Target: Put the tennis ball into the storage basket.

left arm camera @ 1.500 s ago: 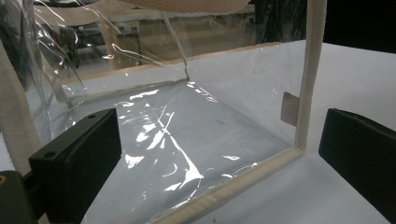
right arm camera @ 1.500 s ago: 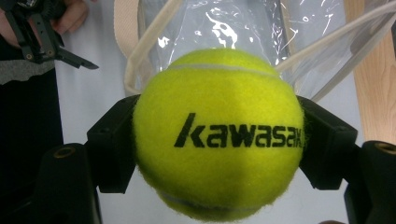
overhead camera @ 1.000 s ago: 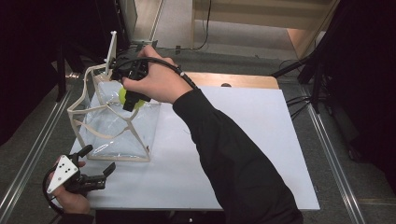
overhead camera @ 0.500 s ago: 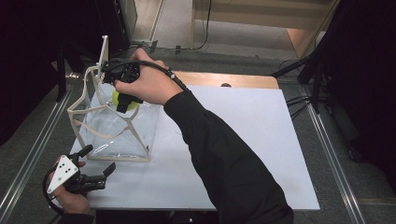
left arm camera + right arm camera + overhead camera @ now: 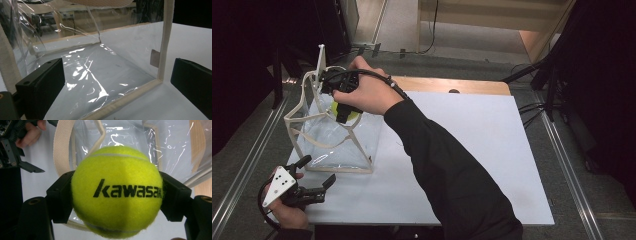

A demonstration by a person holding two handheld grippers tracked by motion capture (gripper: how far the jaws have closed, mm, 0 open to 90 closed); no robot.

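Table unchanged; ball (image 5: pixel 117 191) lower.

- Tennis ball (image 5: pixel 117 192), bright yellow-green, black "kawasak" lettering across its face, clamped in the right gripper (image 5: pixel 117 195); black jaws press on both sides.
- Behind the ball: clear plastic bag (image 5: pixel 130 142) with cream fabric trim and straps, glare on the film.
- White table (image 5: pixel 47 182) beneath the bag.
- Upper left: a hand (image 5: pixel 30 132) holding the other gripper (image 5: pixel 17 152), dark metal parts, well apart from the ball.
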